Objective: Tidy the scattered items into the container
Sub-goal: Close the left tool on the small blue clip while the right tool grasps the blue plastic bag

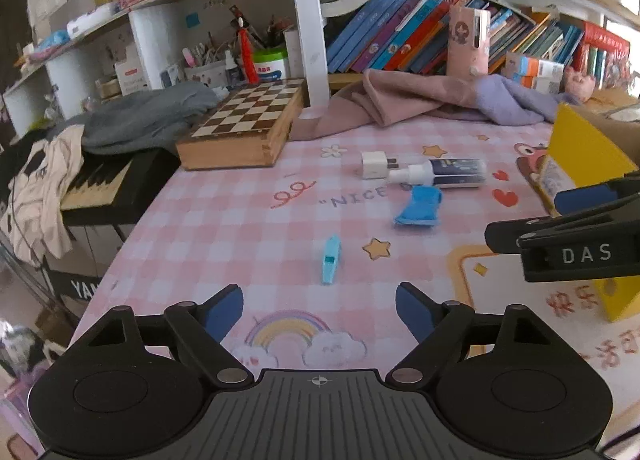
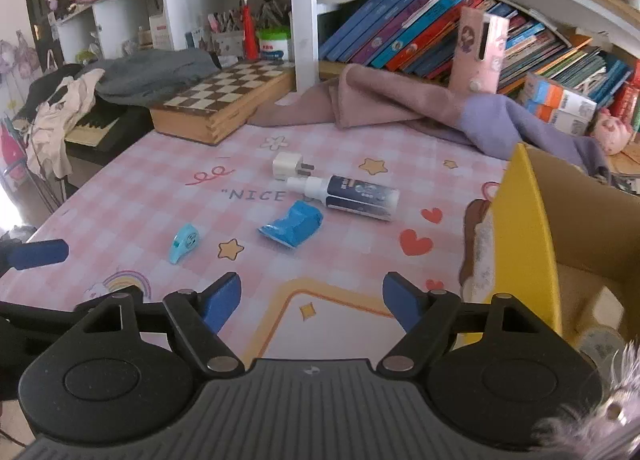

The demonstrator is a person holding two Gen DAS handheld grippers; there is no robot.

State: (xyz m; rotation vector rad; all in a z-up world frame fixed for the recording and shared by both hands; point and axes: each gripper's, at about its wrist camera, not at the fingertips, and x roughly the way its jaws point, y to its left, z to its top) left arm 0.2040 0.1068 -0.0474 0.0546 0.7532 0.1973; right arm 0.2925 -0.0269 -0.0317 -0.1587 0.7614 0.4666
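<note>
On the pink checked table mat point(image 1: 224, 227) lie a light blue correction tape point(image 1: 331, 260) point(image 2: 184, 242), a crumpled blue packet point(image 1: 418, 207) point(image 2: 292, 224), a white and dark blue spray bottle point(image 1: 440, 173) point(image 2: 348, 195) on its side, and a white charger plug point(image 1: 376, 165) point(image 2: 289, 164). A yellow-edged cardboard box point(image 2: 528, 227) point(image 1: 580, 155) stands at the right with small items inside. My left gripper point(image 1: 319, 310) hangs open just short of the correction tape, nothing between its pads. My right gripper point(image 2: 312, 300) is open and empty, near the box and short of the packet.
A wooden chessboard box point(image 1: 248, 123) sits at the back left, with grey clothing point(image 1: 144, 119) and a piano keyboard point(image 1: 100, 183) beyond the table's left edge. Pink and purple cloths point(image 1: 400, 99) lie along the back under shelves of books point(image 1: 420, 31).
</note>
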